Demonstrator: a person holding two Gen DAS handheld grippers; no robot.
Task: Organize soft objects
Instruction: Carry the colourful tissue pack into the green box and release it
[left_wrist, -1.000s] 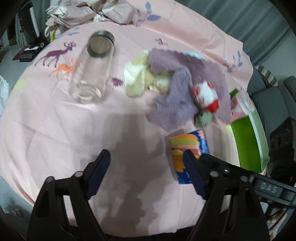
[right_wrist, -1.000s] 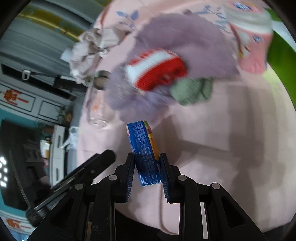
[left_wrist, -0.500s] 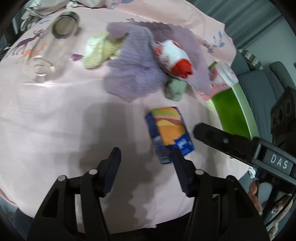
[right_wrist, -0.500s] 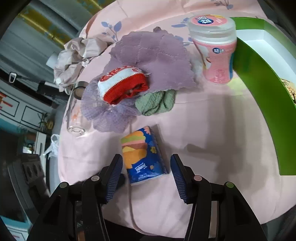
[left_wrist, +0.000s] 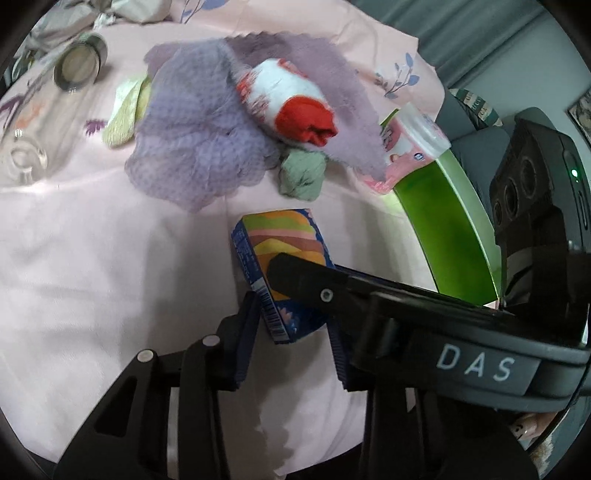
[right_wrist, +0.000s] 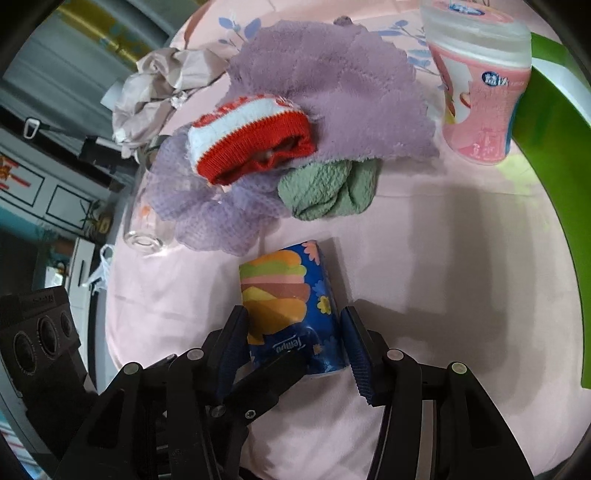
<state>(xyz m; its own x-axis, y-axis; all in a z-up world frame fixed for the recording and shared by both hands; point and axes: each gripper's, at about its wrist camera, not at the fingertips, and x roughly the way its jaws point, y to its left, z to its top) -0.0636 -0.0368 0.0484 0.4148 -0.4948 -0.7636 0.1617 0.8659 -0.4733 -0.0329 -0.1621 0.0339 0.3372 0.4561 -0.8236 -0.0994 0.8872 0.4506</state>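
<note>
On the pink tabletop, a blue tissue pack lies near its front edge, between both of my tools. My left tool is closing around the pack's near end, one pad against its barcode side. My right tool stands apart astride the pack, pads not pressing. Behind it sit a green rolled cloth, a red-and-white sock and a purple towel. At right stands a pink jar beside a green box.
</note>
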